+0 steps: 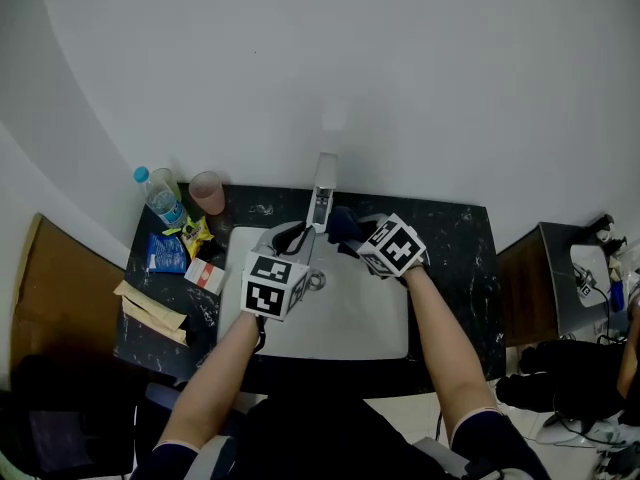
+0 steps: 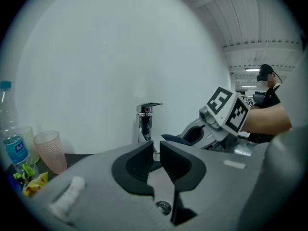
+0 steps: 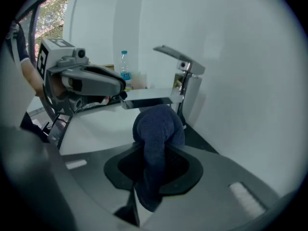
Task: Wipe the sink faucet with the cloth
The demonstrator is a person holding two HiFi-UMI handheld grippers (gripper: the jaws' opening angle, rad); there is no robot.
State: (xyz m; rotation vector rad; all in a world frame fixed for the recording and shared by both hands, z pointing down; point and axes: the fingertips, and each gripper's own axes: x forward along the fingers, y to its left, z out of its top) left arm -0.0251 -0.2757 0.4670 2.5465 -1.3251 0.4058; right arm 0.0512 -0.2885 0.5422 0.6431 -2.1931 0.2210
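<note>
The chrome faucet stands at the back of the white sink, its spout reaching out over the basin. My right gripper is shut on a dark blue cloth, which bulges out in front of its jaws. The cloth sits just below and against the spout, beside the faucet body. My left gripper hovers over the basin left of the faucet. Its jaws stand a little apart with nothing between them in the left gripper view, where the faucet shows beyond.
On the black counter left of the sink are a water bottle, a pink cup, a blue packet, a small red-and-white box and brown paper. A white wall rises close behind the faucet.
</note>
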